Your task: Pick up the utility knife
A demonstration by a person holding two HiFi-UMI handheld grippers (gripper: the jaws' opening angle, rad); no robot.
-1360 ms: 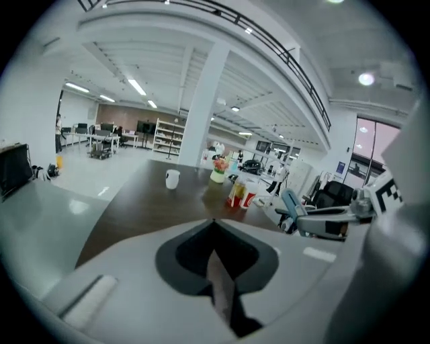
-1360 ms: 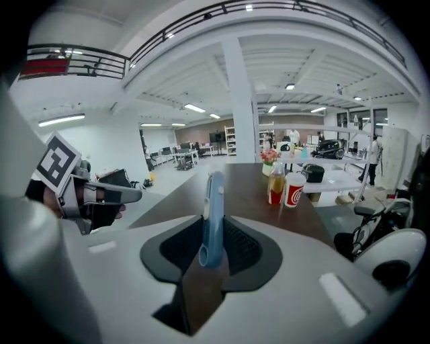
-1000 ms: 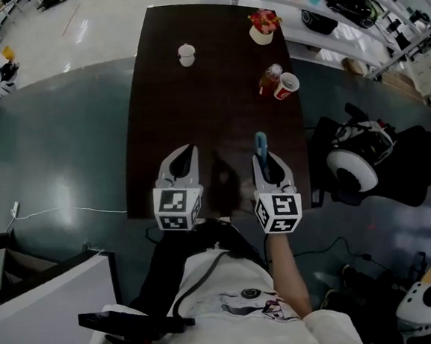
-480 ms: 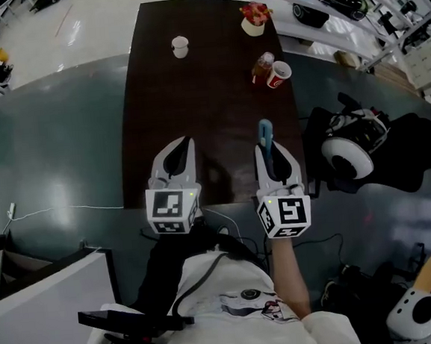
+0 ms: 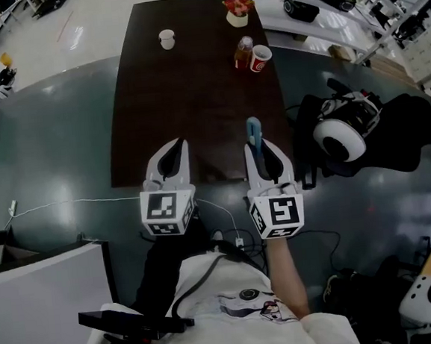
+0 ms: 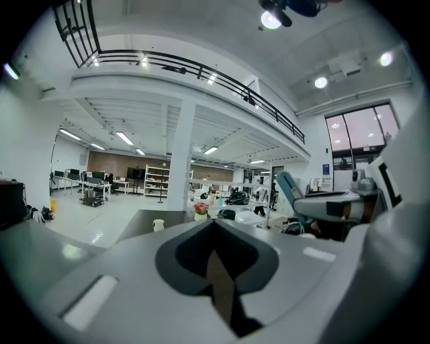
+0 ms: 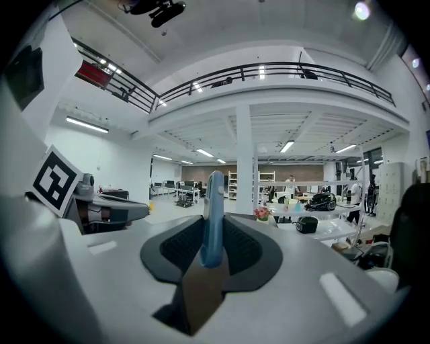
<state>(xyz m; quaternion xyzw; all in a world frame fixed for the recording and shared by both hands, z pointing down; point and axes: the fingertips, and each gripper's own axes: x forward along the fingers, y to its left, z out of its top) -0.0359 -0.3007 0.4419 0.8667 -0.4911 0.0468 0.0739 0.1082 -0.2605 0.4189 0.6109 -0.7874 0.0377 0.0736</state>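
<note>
The blue utility knife stands out forward from between the jaws of my right gripper, which is shut on its handle. In the right gripper view the knife rises upright between the dark pads, held off the table. My left gripper hovers beside it on the left, over the front edge of the dark brown table. Its jaws meet with nothing between them, as the left gripper view also shows. Both grippers point almost level, away from the person.
At the table's far end stand a white cup, a flower pot, a bottle and a red cup. A black and white helmet-like device sits right of the table. A white cable crosses the floor at the left.
Both grippers have drawn back from over the table toward the person and risen. The knife stays in the right gripper's jaws. The left gripper's jaws stay together.
</note>
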